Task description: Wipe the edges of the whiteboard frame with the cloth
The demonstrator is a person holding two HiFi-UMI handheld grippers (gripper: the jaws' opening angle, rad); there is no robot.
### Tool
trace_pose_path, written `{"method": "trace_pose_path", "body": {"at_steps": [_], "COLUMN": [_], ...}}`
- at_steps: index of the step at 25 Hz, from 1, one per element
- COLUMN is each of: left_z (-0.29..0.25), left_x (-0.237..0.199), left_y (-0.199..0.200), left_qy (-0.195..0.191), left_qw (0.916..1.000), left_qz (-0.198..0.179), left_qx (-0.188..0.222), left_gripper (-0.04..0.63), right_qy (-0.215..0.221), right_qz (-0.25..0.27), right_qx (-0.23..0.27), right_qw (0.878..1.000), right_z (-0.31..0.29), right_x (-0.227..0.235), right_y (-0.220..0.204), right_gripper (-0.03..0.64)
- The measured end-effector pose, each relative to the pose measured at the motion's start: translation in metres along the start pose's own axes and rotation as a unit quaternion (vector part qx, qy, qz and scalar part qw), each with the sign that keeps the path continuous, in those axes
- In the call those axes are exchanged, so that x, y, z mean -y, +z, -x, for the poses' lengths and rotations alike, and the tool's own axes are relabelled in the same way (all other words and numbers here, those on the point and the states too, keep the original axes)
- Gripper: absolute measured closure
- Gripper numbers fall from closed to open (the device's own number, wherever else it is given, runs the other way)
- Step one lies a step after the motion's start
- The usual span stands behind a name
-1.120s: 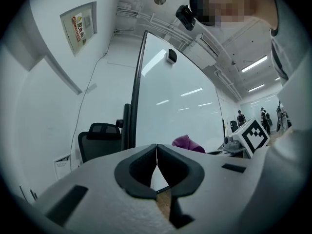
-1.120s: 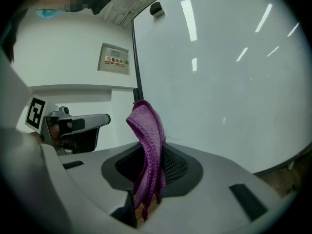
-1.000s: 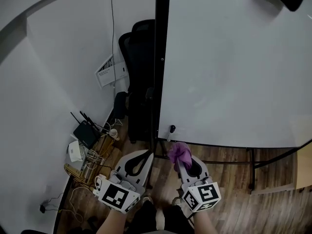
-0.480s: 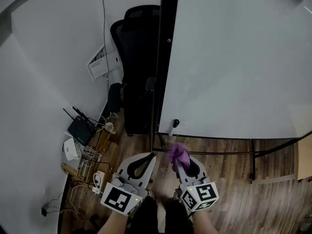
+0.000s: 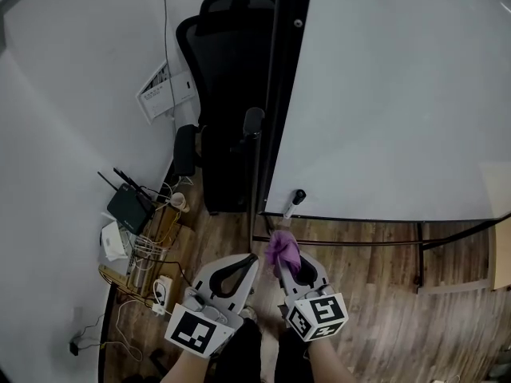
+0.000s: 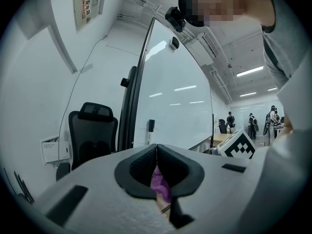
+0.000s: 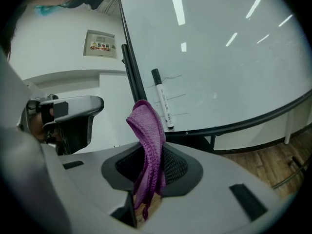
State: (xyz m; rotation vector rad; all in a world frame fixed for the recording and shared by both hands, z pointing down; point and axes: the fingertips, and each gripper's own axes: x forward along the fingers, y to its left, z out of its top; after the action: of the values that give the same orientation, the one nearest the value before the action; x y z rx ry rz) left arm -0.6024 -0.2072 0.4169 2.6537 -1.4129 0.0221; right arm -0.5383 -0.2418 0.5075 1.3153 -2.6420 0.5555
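The whiteboard (image 5: 399,94) fills the upper right of the head view. Its black frame runs down the left edge (image 5: 283,94) and along the bottom edge (image 5: 375,216). My right gripper (image 5: 282,263) is shut on the purple cloth (image 5: 282,249), which sticks up from the jaw tips just below the frame's bottom-left corner, not touching it. In the right gripper view the cloth (image 7: 148,130) droops over the closed jaws. A marker pen (image 5: 295,200) rests at that corner. My left gripper (image 5: 246,262) is shut beside the right one, its tips bare.
A black office chair (image 5: 227,94) stands left of the board, tight against the frame. A router (image 5: 128,206), a wire basket (image 5: 148,258) and cables lie on the wooden floor at the left wall. The board's stand bars (image 5: 421,254) run under its bottom edge.
Both grippers and the cloth have come a little nearer to the frame's bottom-left corner, and the view has shifted up the board. Both grips are unchanged.
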Motion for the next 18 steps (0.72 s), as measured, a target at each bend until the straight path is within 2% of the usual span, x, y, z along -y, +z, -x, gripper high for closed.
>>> {"method": "trace_pose_path", "body": {"at_steps": [11,18], "left_z": [0.003,0.005], "left_x": [-0.024,-0.033], "left_y": [-0.030,-0.039], "left_qy": [0.015,0.021], "left_qw": [0.9998,0.9997], "left_qz": [0.008,0.013], "left_qx": [-0.006,-0.009], "left_gripper": [0.577,0.577], "right_qy": [-0.001,-0.015], "right_qz": [0.021,0.029], "right_qx": [-0.009,-0.005], "right_qw": [1.000,0.999], "right_z": [-0.050,-0.077], "right_x": [0.002,0.005], "right_y": [-0.018,-0.014], "right_gripper": [0.528,0.529]}}
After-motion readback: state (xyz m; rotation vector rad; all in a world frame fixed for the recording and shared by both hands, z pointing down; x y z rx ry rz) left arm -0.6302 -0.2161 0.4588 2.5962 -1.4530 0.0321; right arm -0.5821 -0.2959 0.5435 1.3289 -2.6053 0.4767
